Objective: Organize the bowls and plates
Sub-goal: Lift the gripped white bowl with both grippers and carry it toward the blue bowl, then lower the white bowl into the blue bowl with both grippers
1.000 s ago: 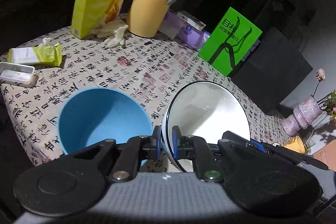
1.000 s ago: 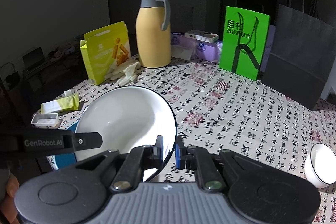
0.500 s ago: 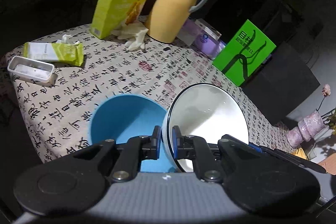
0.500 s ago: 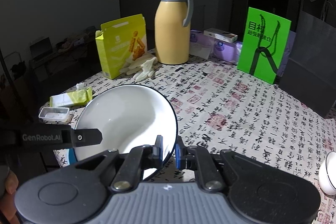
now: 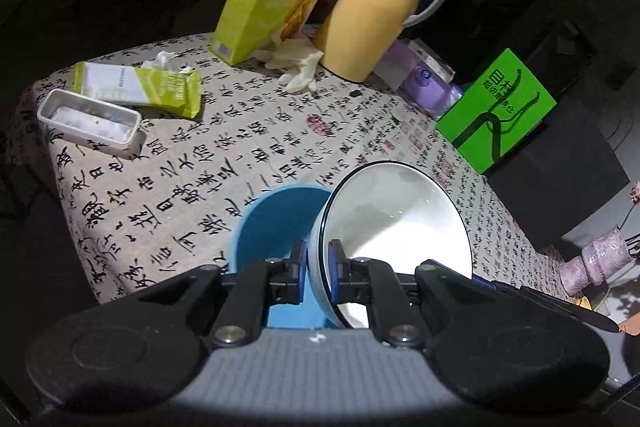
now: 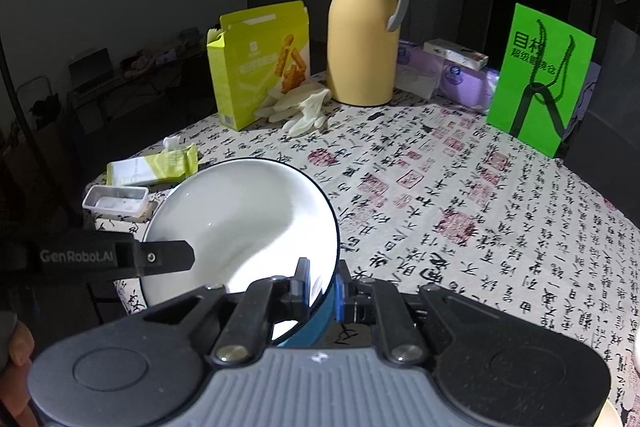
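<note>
Between the left gripper (image 5: 318, 269) fingers: rim of the white bowl (image 5: 394, 215), pinched narrow, one blue pad inside the wall, one outside. Bowl is tilted, its mouth opening to the right of the fingers and away from the camera. Dark line runs round the rim.

Right gripper (image 6: 322, 281) clamps the same white bowl (image 6: 244, 215) at the opposite rim, fingers narrow with the rim between them. From this side the bowl sits left of and beyond the fingers. Left gripper's body, lettered GenRobot.AI, enters from the left and overlaps the bowl's left rim.

Blue bowl (image 5: 276, 223) sits on the table (image 5: 248, 131) just left of and under the left fingers, beneath the tilted white bowl. White bowl's outer wall overlaps the blue rim; can't tell if they touch. In the right wrist view only a blue sliver (image 6: 320, 319) shows below the white rim, right at the fingertips.

Beyond the fingers, far side of the table: yellow thermos jug (image 6: 364, 31), open yellow-green box (image 6: 260, 63) to its left, pale gloves (image 6: 300, 109) lying between them. Green sign (image 6: 540, 79) stands far right, purple packs (image 6: 460, 77) beside it. Left of the fingers near the table edge: tissue pack (image 5: 136, 87) and small white tray (image 5: 88, 117), close together.
</note>
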`<state>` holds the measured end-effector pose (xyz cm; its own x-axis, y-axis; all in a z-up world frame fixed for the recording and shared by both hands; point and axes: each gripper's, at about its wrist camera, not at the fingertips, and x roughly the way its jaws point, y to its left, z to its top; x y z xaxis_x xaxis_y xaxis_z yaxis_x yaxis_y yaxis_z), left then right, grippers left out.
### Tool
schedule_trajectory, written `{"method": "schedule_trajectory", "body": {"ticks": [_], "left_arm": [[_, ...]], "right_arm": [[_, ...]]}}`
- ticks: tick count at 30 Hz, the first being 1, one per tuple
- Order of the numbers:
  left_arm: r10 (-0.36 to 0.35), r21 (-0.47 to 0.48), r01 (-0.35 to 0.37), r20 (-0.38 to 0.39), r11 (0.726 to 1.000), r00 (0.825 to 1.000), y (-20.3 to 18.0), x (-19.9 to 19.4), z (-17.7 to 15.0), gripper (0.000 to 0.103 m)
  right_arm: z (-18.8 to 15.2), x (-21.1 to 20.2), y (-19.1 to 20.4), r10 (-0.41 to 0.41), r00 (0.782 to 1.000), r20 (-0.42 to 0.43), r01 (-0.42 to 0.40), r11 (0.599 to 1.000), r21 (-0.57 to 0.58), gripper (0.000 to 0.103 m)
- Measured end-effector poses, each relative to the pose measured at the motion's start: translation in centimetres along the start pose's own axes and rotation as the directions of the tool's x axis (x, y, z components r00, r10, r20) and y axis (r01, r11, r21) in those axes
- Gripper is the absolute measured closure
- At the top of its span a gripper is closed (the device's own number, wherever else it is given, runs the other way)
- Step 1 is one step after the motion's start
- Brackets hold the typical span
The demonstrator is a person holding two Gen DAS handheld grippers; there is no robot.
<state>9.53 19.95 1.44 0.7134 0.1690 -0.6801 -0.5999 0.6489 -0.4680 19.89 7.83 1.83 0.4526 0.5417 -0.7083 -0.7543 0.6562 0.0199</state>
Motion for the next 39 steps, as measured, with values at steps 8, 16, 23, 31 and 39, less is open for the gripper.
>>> {"method": "schedule_trajectory", "body": {"ticks": [8, 16, 23, 31, 39], "left_arm": [[0.019, -0.008, -0.02, -0.025, 1.0, 1.0, 1.3, 1.1, 0.3, 0.092], [0.036, 0.015, -0.035, -0.05, 0.999, 0.998, 2.0, 2.0, 0.3, 0.092], [0.057, 0.054, -0.053, -0.08, 0.997, 0.995, 2.2, 2.9, 0.2, 0.092], [0.098, 0.143, -0.083, -0.102, 0.986, 0.99, 1.2, 4.0, 0.4, 0.092], [0.118, 0.2, -0.09, -0.132, 0.976, 0.984, 0.6, 4.3, 0.9, 0.091]], "right_arm": [[0.0, 1.9, 0.6, 0.018, 0.999, -0.038, -0.018, 1.0, -0.003, 0.091], [-0.3, 3.3, 1.0, 0.035, 0.997, -0.076, -0.036, 0.999, -0.021, 0.091], [-0.5, 4.3, 1.2, 0.04, 0.993, -0.108, -0.044, 0.998, -0.038, 0.09], [-0.6, 5.3, 0.7, 0.039, 0.988, -0.148, -0.044, 0.999, -0.031, 0.09], [-0.4, 5.9, 0.4, 0.045, 0.984, -0.175, -0.048, 0.999, -0.015, 0.09]]}}
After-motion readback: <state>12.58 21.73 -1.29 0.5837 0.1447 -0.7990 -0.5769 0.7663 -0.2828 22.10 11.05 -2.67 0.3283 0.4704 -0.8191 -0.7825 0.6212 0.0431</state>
